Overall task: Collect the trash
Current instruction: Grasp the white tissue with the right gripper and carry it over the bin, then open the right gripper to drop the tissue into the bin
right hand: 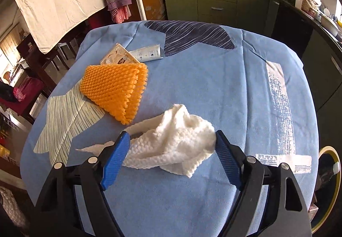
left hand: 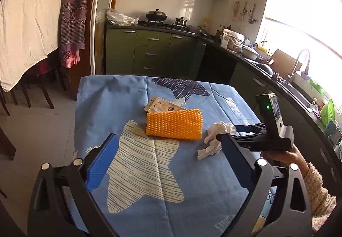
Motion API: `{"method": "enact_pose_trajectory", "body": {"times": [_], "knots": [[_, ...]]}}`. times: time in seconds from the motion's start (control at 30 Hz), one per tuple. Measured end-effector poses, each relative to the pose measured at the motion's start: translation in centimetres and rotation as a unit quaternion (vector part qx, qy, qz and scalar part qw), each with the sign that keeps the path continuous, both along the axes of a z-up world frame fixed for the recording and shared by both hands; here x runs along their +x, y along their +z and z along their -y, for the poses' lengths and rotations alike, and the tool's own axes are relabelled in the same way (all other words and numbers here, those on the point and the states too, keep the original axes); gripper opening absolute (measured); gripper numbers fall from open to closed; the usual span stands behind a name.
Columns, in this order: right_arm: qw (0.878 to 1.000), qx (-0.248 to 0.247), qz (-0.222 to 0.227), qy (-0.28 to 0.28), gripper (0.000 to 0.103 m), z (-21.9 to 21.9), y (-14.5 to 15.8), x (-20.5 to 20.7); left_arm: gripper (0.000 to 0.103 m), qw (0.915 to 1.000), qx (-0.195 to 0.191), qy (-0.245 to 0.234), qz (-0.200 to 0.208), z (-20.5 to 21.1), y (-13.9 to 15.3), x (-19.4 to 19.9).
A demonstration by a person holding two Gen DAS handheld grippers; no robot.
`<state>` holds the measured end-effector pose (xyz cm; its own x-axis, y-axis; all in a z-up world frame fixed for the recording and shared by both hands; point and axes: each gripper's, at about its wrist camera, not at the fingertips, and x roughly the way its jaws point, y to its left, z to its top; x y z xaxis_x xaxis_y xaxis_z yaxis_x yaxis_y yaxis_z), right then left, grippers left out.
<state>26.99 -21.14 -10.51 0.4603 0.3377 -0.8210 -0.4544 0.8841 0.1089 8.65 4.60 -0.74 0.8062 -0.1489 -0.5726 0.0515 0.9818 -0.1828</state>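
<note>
Both grippers stand wide apart at the fingers and neither one grasps anything. In the right wrist view, the right gripper fills the lower part of the frame, and the crumpled white paper towel lies on the blue tablecloth exactly between its two blue pads. The left pad touches or almost touches the towel's left side, and the right pad sits just beside the towel's right edge; I cannot tell if there is real contact. Up and left of the towel, near it but apart, lies the orange foam net, a folded sleeve with its open end to the right. Behind the net, in the upper left of the cloth, a beige packet and a small grey tube lie side by side, the packet partly under the net. At the right edge of this frame a round bin with a yellow rim shows below the table edge. In the left wrist view, the left gripper hovers over the pale star print in the lower centre, well apart from the towel, which is at middle right, beside the right gripper's dark fingers. The net sits at the frame centre, beyond the left gripper's released fingers.
</note>
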Motion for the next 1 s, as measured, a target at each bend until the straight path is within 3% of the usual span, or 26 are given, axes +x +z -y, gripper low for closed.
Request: {"method": "enact_pose_trajectory", "body": {"times": [0.07, 0.17, 0.37, 0.5, 0.7, 0.83, 1.0], "knots": [[1.000, 0.001, -0.007, 0.003, 0.042, 0.0, -0.3, 0.2, 0.092, 1.0000, 0.000, -0.004, -0.003, 0.2, -0.3, 0.0], [1.000, 0.006, -0.014, 0.006, 0.017, 0.4, -0.6, 0.1, 0.092, 0.9999, 0.002, -0.009, -0.010, 0.3, -0.7, 0.1], [0.999, 0.037, 0.020, -0.010, 0.012, 3.2, 1.6, -1.7, 0.092, 0.9997, 0.007, -0.017, -0.015, 1.0, -0.8, 0.3], [0.996, 0.052, 0.055, -0.049, 0.012, 7.7, 4.2, -3.5, 0.092, 0.9995, 0.011, -0.024, -0.018, 1.6, -1.0, 0.5], [0.978, 0.028, 0.105, -0.176, 0.012, 18.5, 6.8, -6.0, 0.092, 0.9989, 0.012, -0.039, -0.024, 2.9, -1.5, 0.7], [0.956, -0.009, 0.099, -0.275, 0.012, 26.6, 5.8, -6.3, 0.092, 0.9983, 0.011, -0.050, -0.028, 3.9, -1.8, 0.9], [0.938, -0.027, 0.051, -0.341, 0.012, 33.4, 1.9, -5.1, 0.092, 0.9974, 0.018, -0.061, -0.035, 5.1, -2.2, 1.4]]}}
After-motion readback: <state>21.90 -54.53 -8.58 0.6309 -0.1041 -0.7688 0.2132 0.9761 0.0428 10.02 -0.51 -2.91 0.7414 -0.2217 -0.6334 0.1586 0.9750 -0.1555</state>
